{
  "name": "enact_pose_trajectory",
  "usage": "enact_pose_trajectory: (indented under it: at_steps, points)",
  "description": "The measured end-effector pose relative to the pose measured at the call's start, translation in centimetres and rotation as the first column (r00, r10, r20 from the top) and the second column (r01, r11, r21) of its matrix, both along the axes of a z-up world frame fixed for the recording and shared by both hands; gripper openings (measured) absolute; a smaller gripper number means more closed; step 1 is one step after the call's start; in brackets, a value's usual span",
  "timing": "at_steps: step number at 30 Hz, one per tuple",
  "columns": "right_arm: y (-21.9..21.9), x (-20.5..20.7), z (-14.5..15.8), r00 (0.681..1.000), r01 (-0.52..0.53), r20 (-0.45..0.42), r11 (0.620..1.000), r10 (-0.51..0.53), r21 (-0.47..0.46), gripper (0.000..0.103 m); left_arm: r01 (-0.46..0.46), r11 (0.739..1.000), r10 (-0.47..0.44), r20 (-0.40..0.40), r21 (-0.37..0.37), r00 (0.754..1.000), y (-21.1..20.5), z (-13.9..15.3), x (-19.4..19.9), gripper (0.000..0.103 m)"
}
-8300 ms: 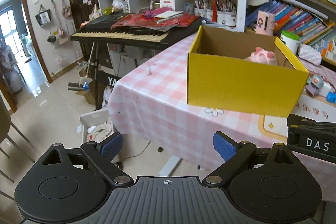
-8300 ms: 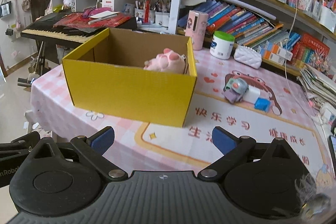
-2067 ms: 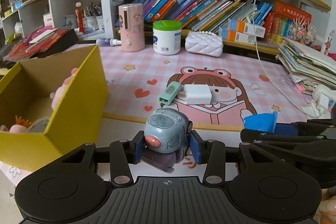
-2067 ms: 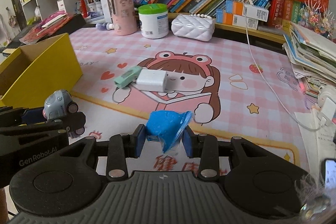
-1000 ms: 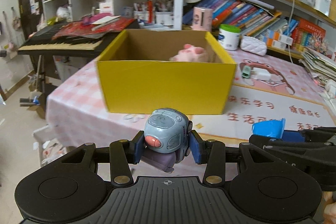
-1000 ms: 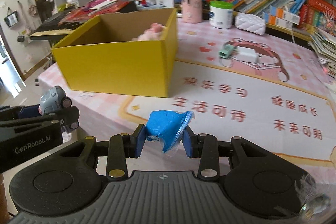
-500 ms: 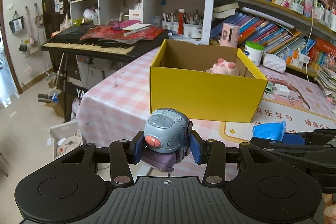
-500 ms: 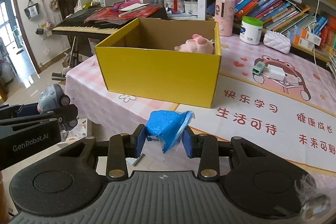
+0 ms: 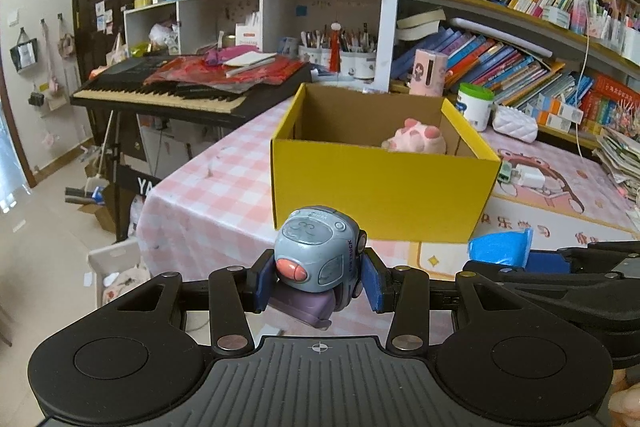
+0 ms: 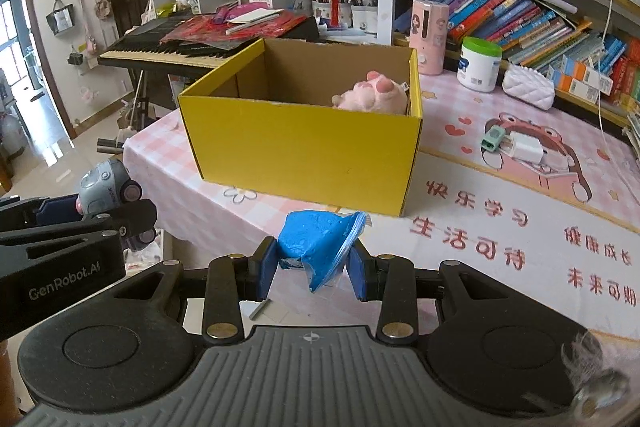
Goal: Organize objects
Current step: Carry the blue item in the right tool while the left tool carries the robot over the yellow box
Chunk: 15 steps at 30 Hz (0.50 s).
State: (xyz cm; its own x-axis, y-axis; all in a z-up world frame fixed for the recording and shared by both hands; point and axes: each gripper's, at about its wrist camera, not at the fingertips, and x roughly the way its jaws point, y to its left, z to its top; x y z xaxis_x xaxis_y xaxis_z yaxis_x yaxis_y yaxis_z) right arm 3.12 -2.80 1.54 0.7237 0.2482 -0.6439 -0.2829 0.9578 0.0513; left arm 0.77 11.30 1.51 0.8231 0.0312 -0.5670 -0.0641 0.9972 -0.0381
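Before the yellow box [image 10: 304, 143] on the pink desk [image 10: 500, 227], I hold both loads short of its near wall. My left gripper [image 9: 318, 277] is clamped on a grey toy car [image 9: 316, 251]; my right gripper [image 10: 312, 267] pinches a blue packet [image 10: 316, 243] by its soft body. A pink plush [image 10: 376, 93] already sits inside. Risks: the round car could squirt from the pads, the packet's loose film could slip, or either load could clip the box rim and shove the box.
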Motion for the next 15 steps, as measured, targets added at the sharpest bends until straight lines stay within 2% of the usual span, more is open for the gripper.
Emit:
enact_pose_trajectory:
  at_steps: [4, 8, 15]
  points:
    - [0.2, 1.4, 0.6, 0.999, -0.025, 0.035, 1.000, 0.025, -0.004, 0.035, -0.003, 1.000, 0.003, 0.008, -0.018, 1.000, 0.0, 0.4, 1.3, 0.043]
    - [0.1, 3.4, 1.7, 0.995, -0.042, 0.094, 0.999, 0.042, -0.003, 0.035, -0.028, 0.999, 0.029, 0.052, -0.025, 0.998, 0.3, 1.4, 3.2, 0.043]
    - [-0.5, 8.6, 3.9, 0.981, -0.045, 0.192, 0.999, 0.040, 0.022, 0.035, -0.044, 0.999, 0.040, 0.151, 0.019, 0.988, -0.7, 3.7, 7.6, 0.043]
